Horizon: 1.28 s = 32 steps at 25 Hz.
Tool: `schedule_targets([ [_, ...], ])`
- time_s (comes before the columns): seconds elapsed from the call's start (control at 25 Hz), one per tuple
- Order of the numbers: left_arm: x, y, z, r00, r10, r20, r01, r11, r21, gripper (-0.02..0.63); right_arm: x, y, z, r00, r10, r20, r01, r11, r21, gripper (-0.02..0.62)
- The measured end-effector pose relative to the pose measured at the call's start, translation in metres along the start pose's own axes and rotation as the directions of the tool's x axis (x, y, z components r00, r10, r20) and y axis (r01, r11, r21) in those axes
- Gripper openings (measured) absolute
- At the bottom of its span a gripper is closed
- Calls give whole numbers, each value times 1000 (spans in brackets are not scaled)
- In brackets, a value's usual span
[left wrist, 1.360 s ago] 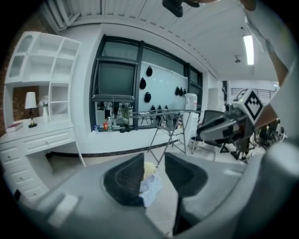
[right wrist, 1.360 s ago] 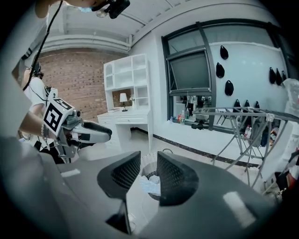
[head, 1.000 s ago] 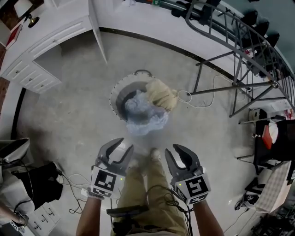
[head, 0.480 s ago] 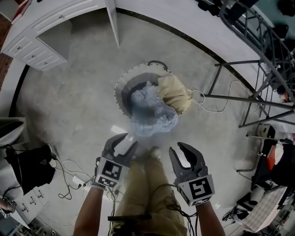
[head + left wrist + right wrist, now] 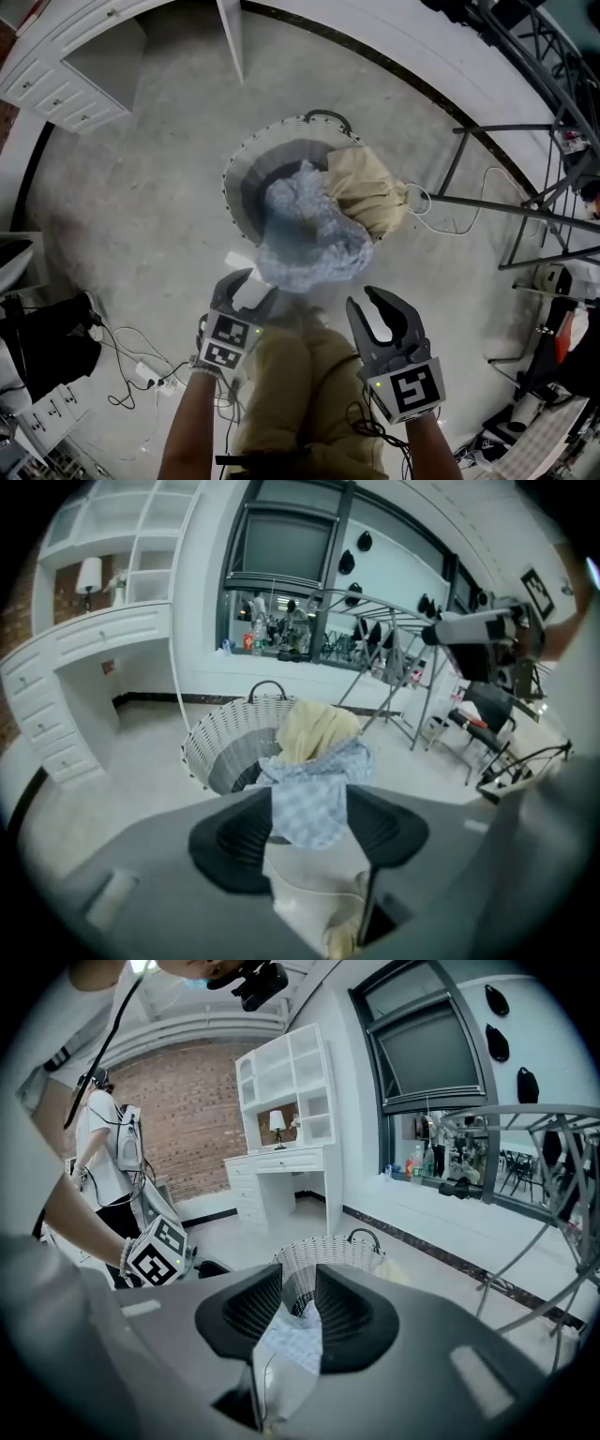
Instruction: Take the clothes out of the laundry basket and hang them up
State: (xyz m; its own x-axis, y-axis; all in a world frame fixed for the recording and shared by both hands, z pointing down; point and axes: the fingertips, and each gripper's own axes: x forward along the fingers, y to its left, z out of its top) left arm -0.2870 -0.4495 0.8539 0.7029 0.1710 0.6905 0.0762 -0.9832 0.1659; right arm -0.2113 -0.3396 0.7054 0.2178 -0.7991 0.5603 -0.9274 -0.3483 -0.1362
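Observation:
A round white wicker laundry basket [image 5: 246, 178] stands on the concrete floor. A blue checked garment [image 5: 309, 234] spills over its near rim, and a beige garment [image 5: 367, 192] hangs over its right side. My left gripper [image 5: 246, 286] sits just short of the blue garment's near edge; its jaws have just been opening and nothing is pinched between them. To the right, my right gripper [image 5: 380, 314] is open and empty, a little short of the basket. The left gripper view looks past that gripper [image 5: 309, 827] at the blue garment [image 5: 314, 785], the beige garment [image 5: 314, 728] and the basket [image 5: 220, 742]. The right gripper view looks past the right gripper [image 5: 298, 1312] at the basket [image 5: 328, 1251].
A metal drying rack [image 5: 525, 202] stands to the right of the basket, with a white cable [image 5: 483, 178] looped on the floor by it. A white desk with drawers [image 5: 66, 66] is at the upper left. Cables and a power strip [image 5: 141, 373] lie at the lower left. A person [image 5: 108, 1162] stands far left.
Both grippers have dropped lower and closer to the basket, which now looks bigger. The left jaws stand wider than before; the right jaws look the same.

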Motion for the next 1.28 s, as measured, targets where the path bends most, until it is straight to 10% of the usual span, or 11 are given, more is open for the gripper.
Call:
schedule_targets([
  [0.36,54,14,-53,999,-17,-36,15,998,-56,270,31,-20,-43,1000,-18,4,18,999,-26,97],
  [0.48,63,18,-56,998,23,-66,-24,1000,-6,167,34,-24,-48,1000,-26,11,27,999,-20,97],
  [0.56,58,20,-44,998,55,-40,-54,998,26,12,33,-24,-44,1000,-23,15,23,1000,3,97],
  [1.28,-71,-32,146,999,-15,36,9,988,157,3,-62,-12,42,998,-70,4,69,997,46,97],
])
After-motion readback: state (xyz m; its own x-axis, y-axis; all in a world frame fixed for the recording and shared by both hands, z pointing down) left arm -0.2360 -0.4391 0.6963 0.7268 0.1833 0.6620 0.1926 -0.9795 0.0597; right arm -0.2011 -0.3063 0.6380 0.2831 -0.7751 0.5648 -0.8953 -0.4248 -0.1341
